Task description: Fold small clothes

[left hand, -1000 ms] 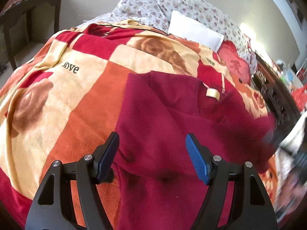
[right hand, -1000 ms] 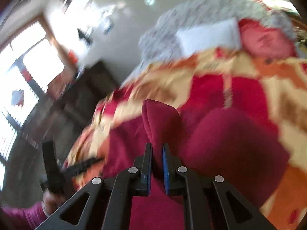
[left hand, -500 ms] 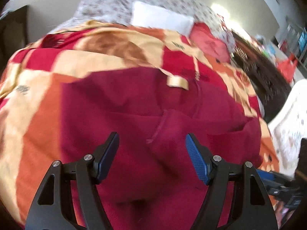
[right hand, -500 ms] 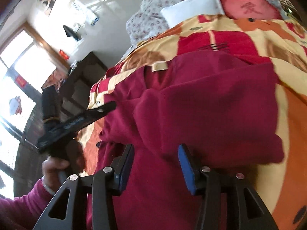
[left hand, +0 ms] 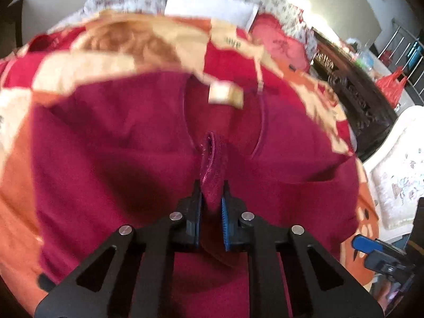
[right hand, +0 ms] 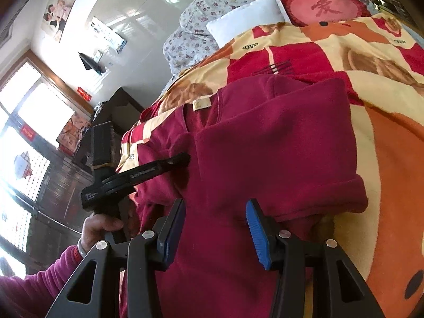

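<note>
- The maroon top lies near the middle of the bed, on the patterned blanket, with one side already folded across it.
- Left gripper: jaws closing, a raised ridge of the fabric pinched between them.
- Right gripper: parted above the cloth, grasping nothing.
- The fabric looks soft, light and limp; hems and folded edges are probably the best holds.
- Its long axis runs toward the pillows, neck label at that end; the left view is blurred, so the collar is uncertain.

Left gripper (closing) on maroon garment
</note>
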A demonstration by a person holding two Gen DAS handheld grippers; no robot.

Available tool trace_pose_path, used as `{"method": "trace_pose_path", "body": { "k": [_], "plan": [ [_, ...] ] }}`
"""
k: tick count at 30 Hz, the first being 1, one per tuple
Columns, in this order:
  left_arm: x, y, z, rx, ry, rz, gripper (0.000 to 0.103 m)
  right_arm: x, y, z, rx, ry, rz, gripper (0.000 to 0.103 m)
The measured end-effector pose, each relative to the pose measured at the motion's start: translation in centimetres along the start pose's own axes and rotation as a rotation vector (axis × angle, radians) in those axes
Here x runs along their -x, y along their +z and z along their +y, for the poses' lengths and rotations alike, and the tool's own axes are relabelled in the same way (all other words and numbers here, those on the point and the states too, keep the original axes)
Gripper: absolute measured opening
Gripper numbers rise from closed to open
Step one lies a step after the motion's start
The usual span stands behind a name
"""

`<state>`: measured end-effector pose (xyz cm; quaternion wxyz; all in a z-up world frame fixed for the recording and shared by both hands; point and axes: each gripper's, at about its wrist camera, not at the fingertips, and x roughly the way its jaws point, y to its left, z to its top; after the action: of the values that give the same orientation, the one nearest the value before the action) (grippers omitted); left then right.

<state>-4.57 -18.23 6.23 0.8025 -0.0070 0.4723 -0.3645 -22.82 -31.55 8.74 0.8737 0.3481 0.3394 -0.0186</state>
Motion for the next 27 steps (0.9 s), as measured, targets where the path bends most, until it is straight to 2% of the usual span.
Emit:
{"method": "trace_pose_path", "body": {
  "k": [2, 4, 6, 9, 11, 13, 17, 20, 21, 23, 25, 27],
  "plan": [
    [2.9, 1.0, 0.6, 0.026, -0.02, -0.077, 0.011, 0.7, 0.1, 0.2, 0.017, -0.019, -0.02, 0.046],
    [6.0, 1.8, 2.1, 0.059, -0.009, -0.164, 0.011, 1.5, 0.5, 0.0, 0.019, -0.049, -0.05, 0.046],
    [7.9, 1.8, 4.3, 0.106, 0.027, -0.19, 0.011, 1.9, 0.9, -0.7, 0.001, -0.075, -0.068, 0.046],
    [8.3, 0.6, 6.5, 0.126, 0.092, -0.172, 0.011, 1.7, 1.8, -2.0, -0.016, -0.205, -0.083, 0.046],
    [7.5, -0.8, 8.0, 0.152, 0.115, -0.126, 0.011, 1.4, 2.2, -2.8, -0.025, -0.284, -0.081, 0.046],
    [6.6, -2.0, 8.8, 0.185, 0.101, -0.08, 0.011, 1.5, 2.5, -3.4, -0.054, -0.276, -0.088, 0.046],
    [6.5, -2.8, 8.2, 0.164, 0.123, -0.087, 0.011, 1.0, 2.5, -3.0, -0.047, -0.241, -0.078, 0.046],
    [6.5, -2.8, 7.8, 0.155, 0.122, -0.096, 0.011, -1.0, 1.9, -2.9, 0.017, -0.331, 0.009, 0.046],
    [6.4, -2.8, 7.8, 0.154, 0.128, -0.096, 0.011, -2.1, 1.5, -3.7, 0.025, -0.392, 0.064, 0.046],
    [6.0, -2.8, 8.0, 0.159, 0.134, -0.082, 0.011, -3.0, 0.8, -5.2, 0.004, -0.437, 0.111, 0.046],
    [5.8, -2.9, 8.3, 0.167, 0.137, -0.069, 0.011, -2.1, 0.4, -5.9, -0.037, -0.399, 0.092, 0.046],
    [5.6, -2.9, 8.5, 0.171, 0.139, -0.061, 0.011, -0.7, 0.5, -5.7, -0.039, -0.398, 0.051, 0.046]
  ]
}}
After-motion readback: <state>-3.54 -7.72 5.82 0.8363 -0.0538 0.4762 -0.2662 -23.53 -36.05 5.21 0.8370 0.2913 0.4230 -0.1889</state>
